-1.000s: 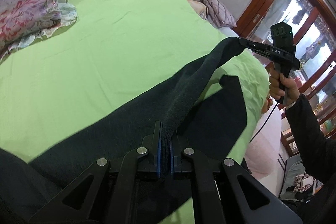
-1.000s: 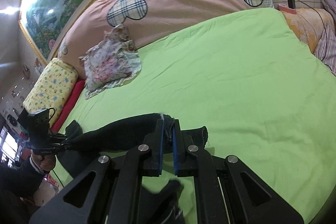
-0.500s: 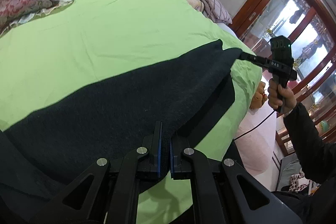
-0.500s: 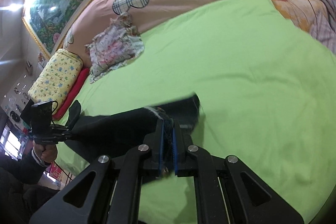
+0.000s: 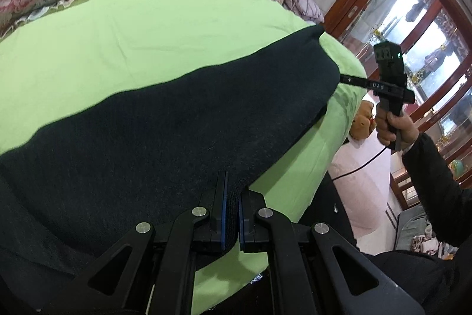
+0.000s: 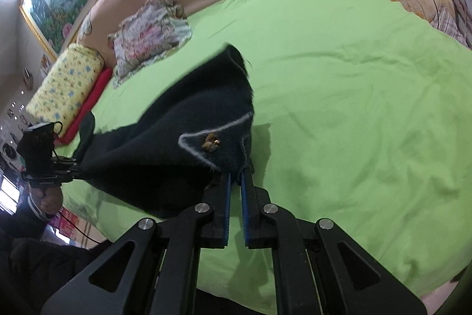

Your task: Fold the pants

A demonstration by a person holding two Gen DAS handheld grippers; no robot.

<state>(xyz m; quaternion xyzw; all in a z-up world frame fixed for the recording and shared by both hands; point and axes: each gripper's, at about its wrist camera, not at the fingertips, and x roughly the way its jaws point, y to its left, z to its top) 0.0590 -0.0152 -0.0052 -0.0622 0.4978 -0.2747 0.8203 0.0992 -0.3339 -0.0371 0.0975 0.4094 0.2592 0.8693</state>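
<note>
Stretching across the green bed (image 5: 177,19), the dark pants (image 5: 165,126) hang between both tools. The left tool (image 5: 231,214) clamps one edge of the fabric; the right tool (image 6: 235,191) pinches the other end. A floral pillow (image 6: 147,34) lies near the headboard.

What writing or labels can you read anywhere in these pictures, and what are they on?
"DAS": white letters on the black bar of the right gripper, seen from the left wrist view.
A small white label on the left gripper in the right wrist view: too small to read.
The dark pants carry only an emblem, no legible text.
</note>
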